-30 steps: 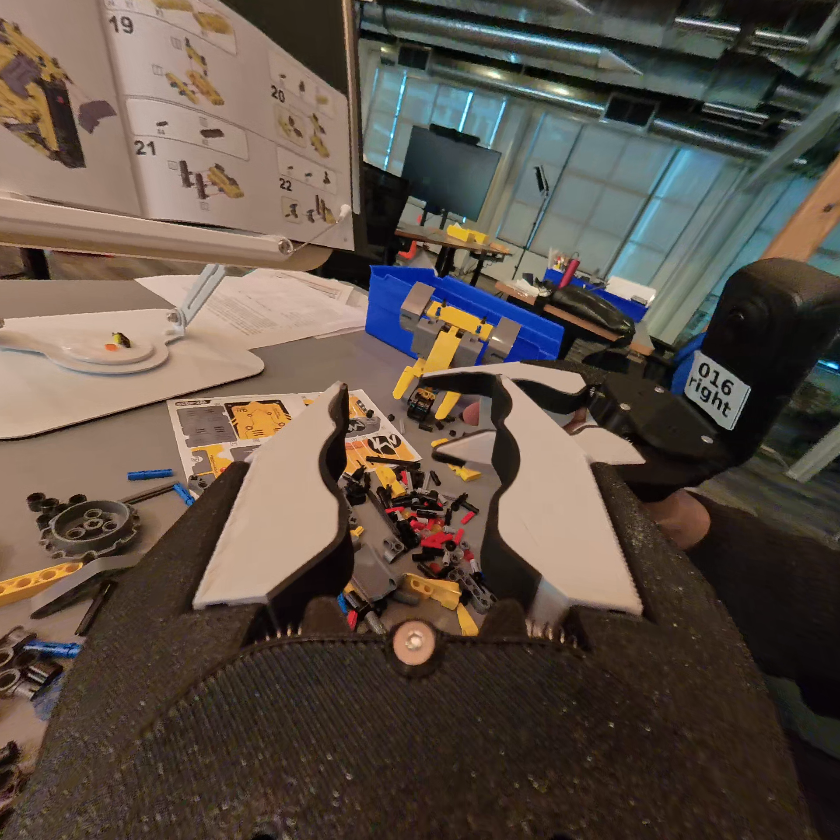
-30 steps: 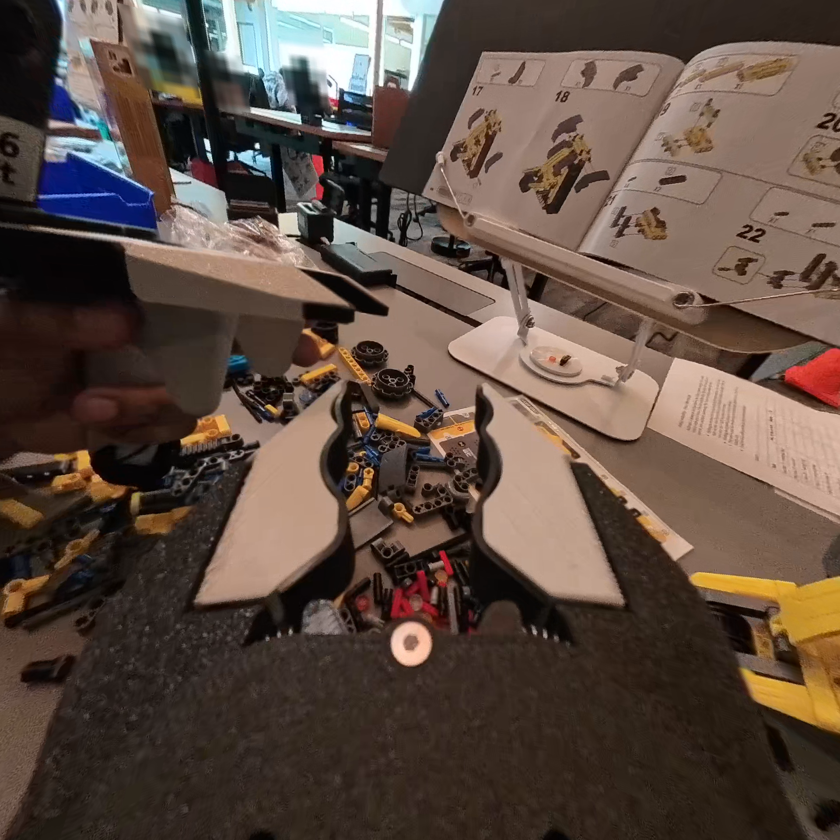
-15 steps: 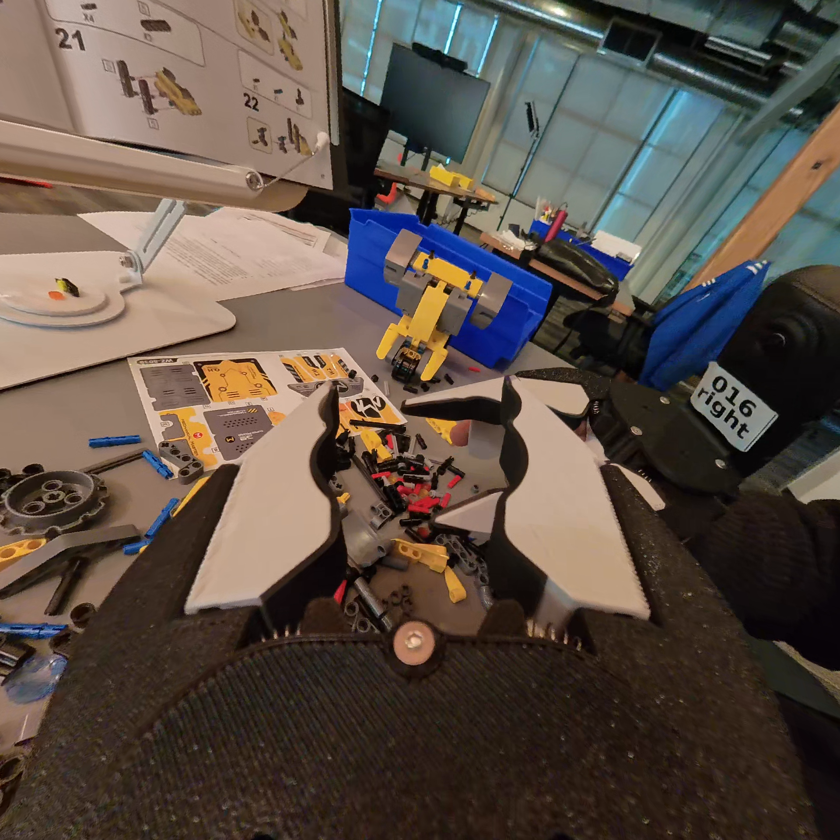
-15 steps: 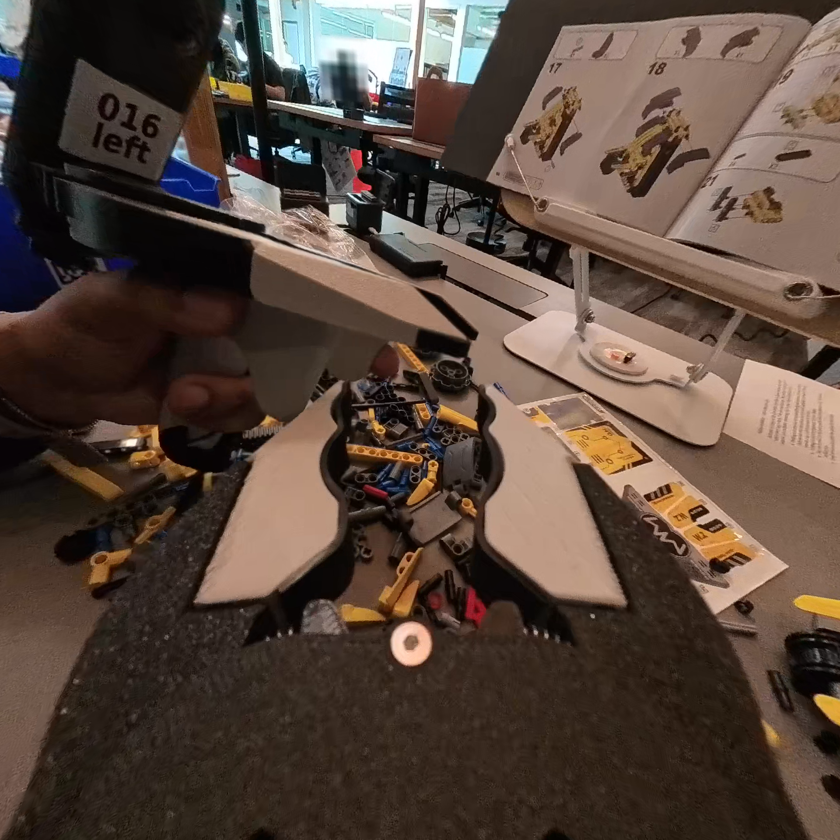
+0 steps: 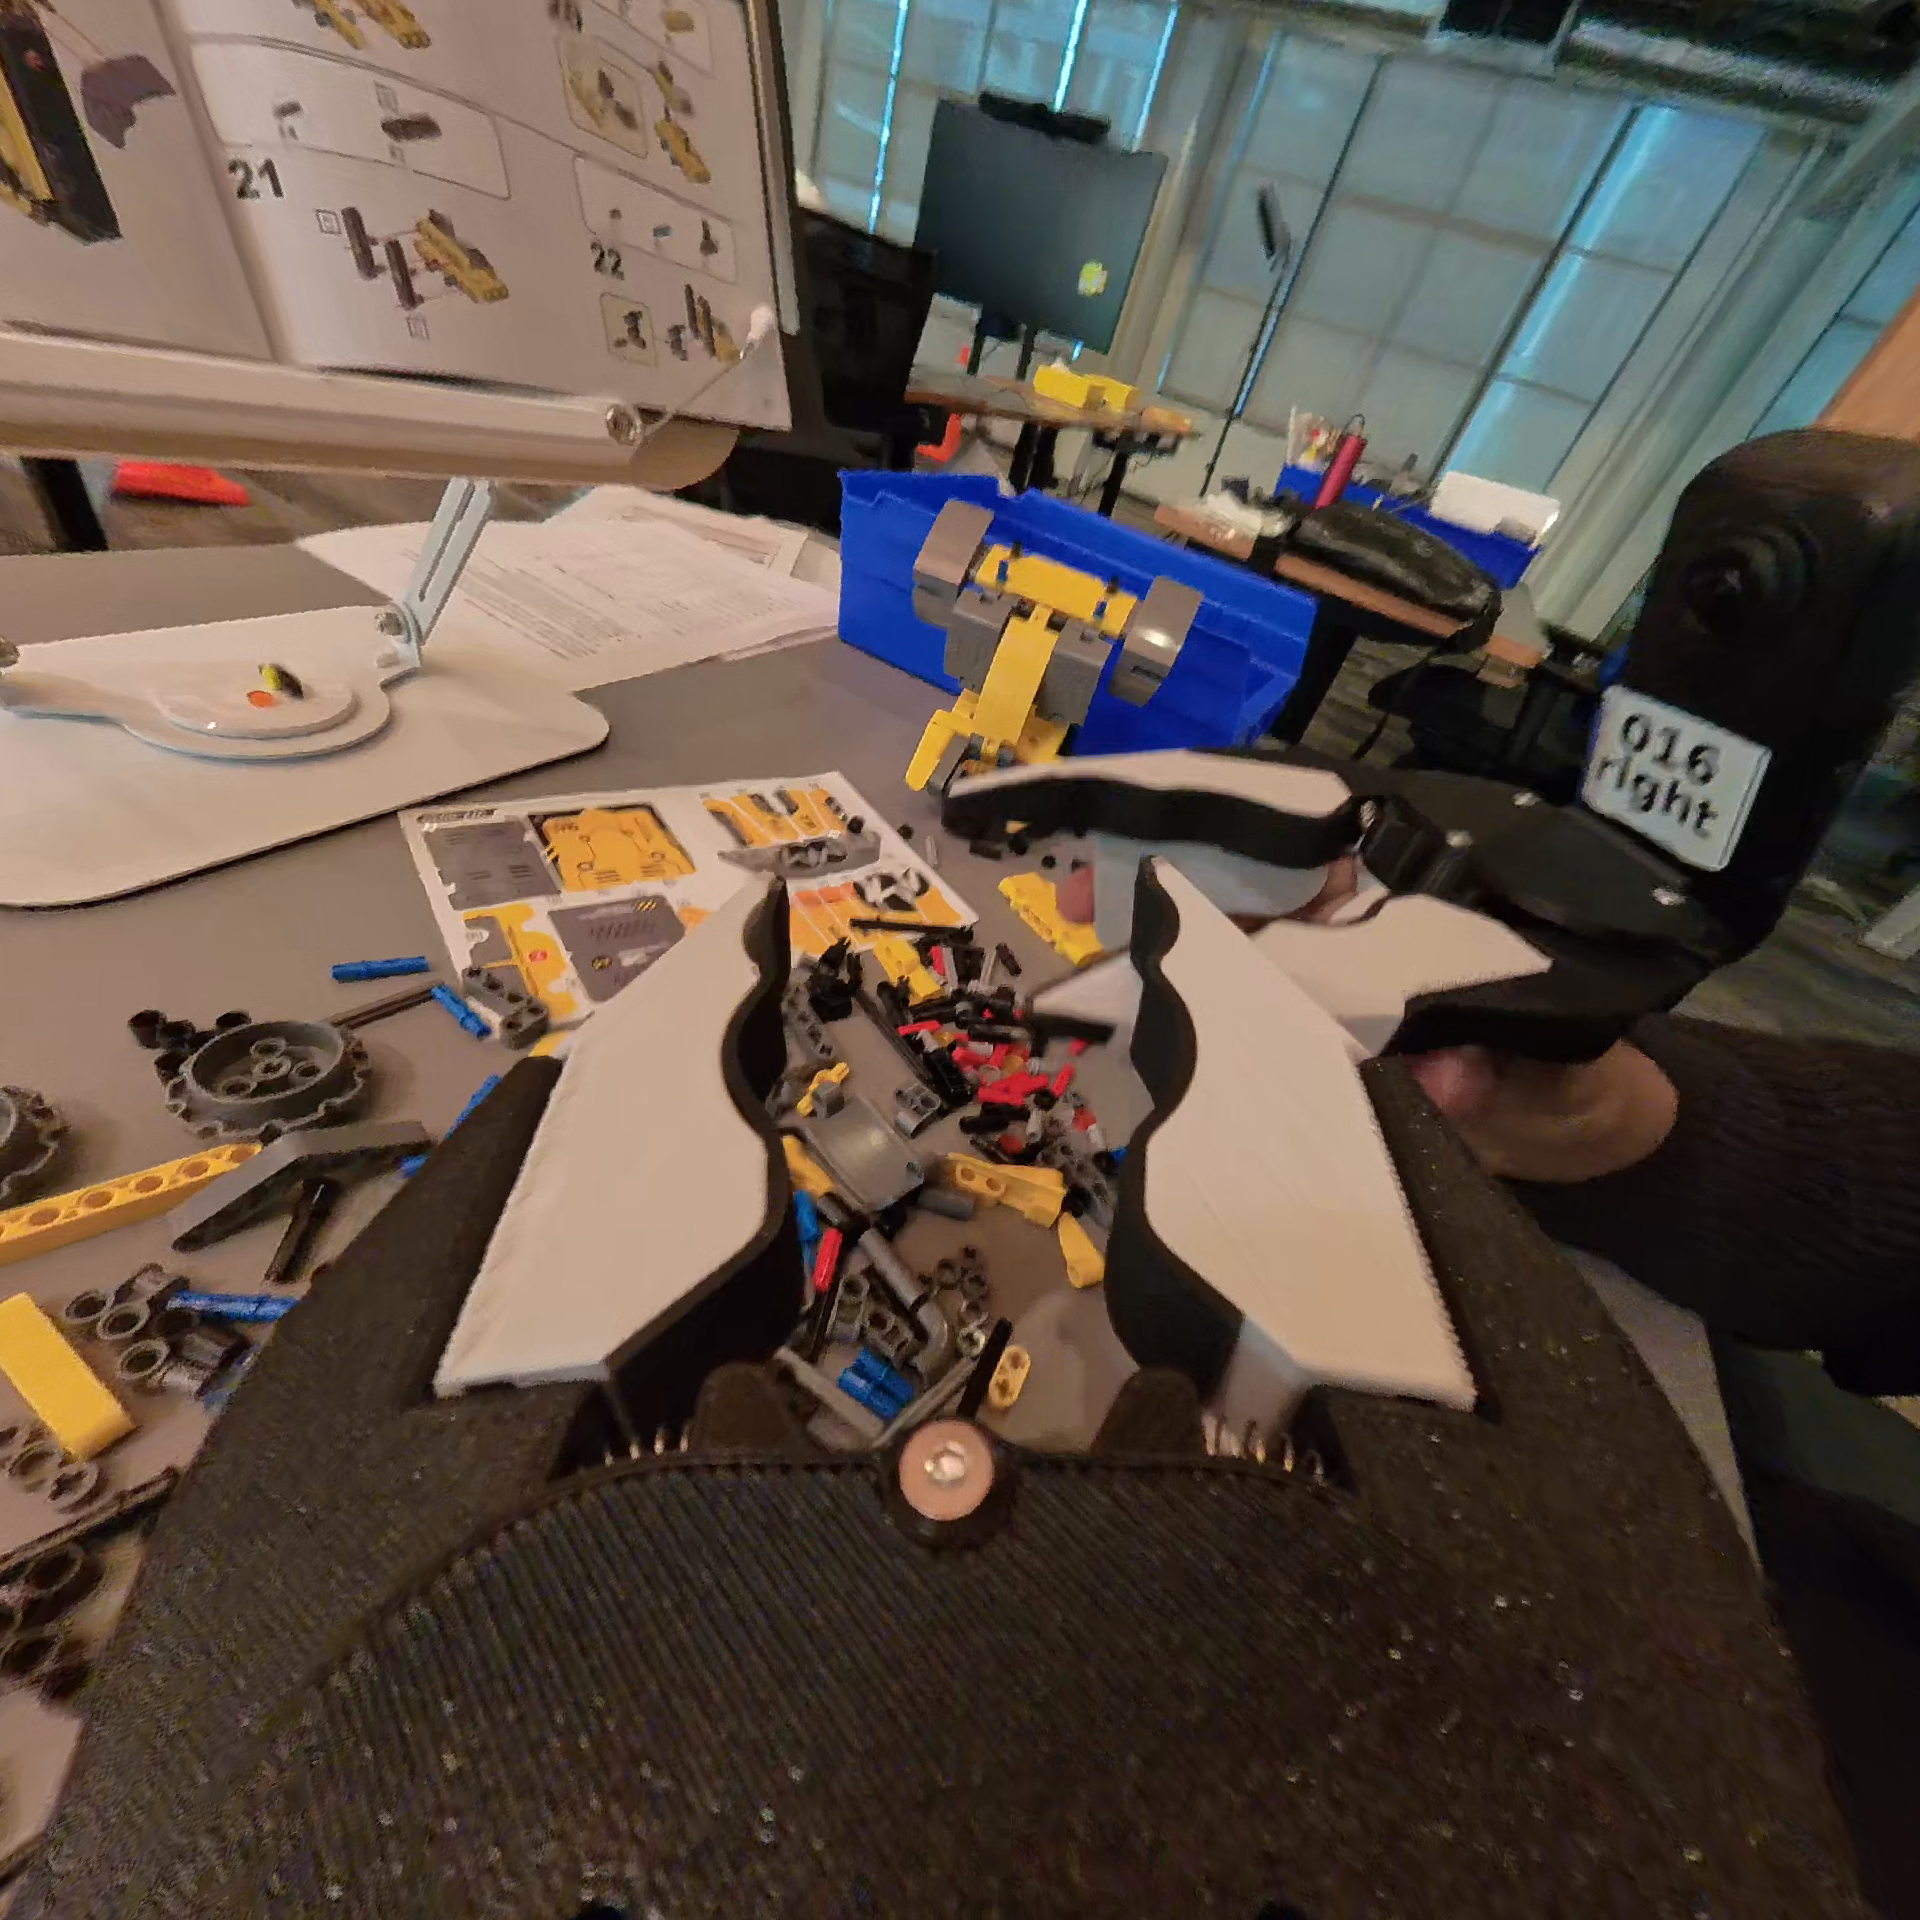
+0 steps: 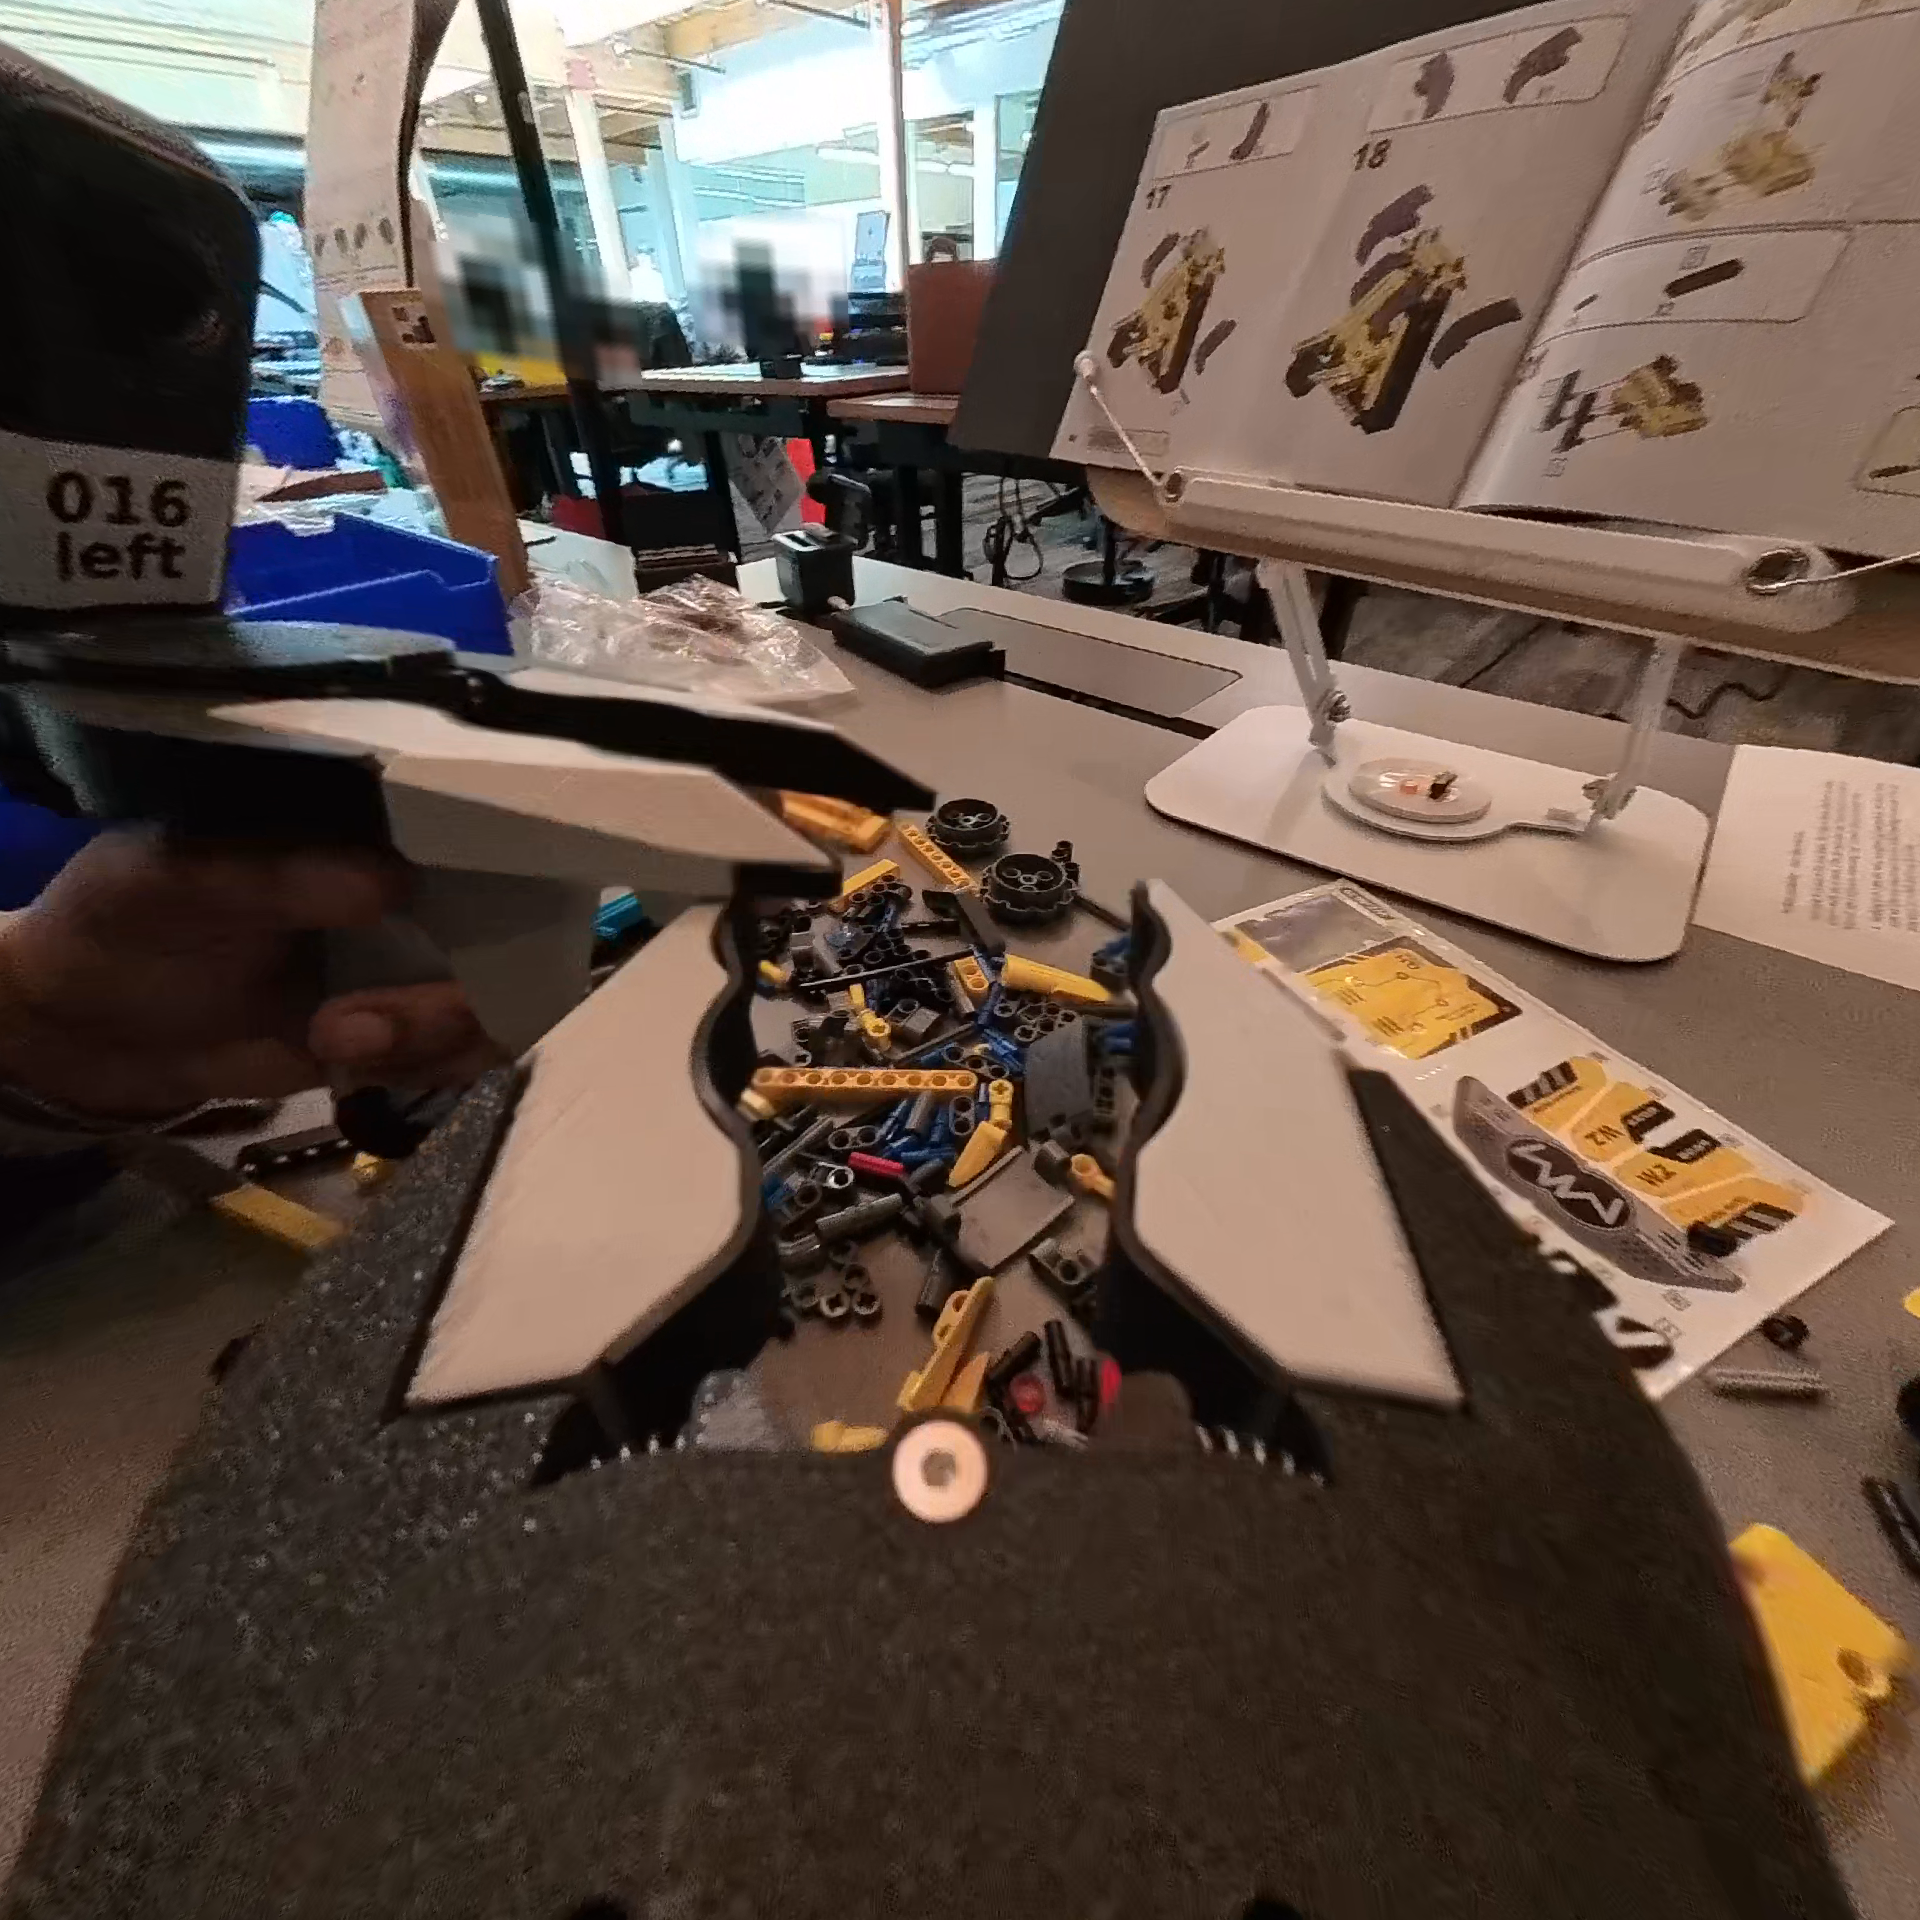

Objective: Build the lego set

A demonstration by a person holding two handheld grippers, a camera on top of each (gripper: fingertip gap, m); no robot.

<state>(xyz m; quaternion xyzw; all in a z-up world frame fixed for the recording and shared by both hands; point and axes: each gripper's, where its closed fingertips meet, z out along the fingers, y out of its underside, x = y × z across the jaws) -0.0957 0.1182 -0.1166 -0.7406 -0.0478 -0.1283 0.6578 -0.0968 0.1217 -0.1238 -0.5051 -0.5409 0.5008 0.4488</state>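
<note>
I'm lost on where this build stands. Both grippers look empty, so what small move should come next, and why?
Probably lower the right gripper onto the loose piece pile and pick one part. Both it and the left gripper are open and empty above the pieces, while the half-built yellow model stands untouched by the blue bin.

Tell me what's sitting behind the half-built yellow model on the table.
A blue bin stands right behind the yellow model. Its inside is hidden from this angle, and the model covers part of its front wall.
</note>
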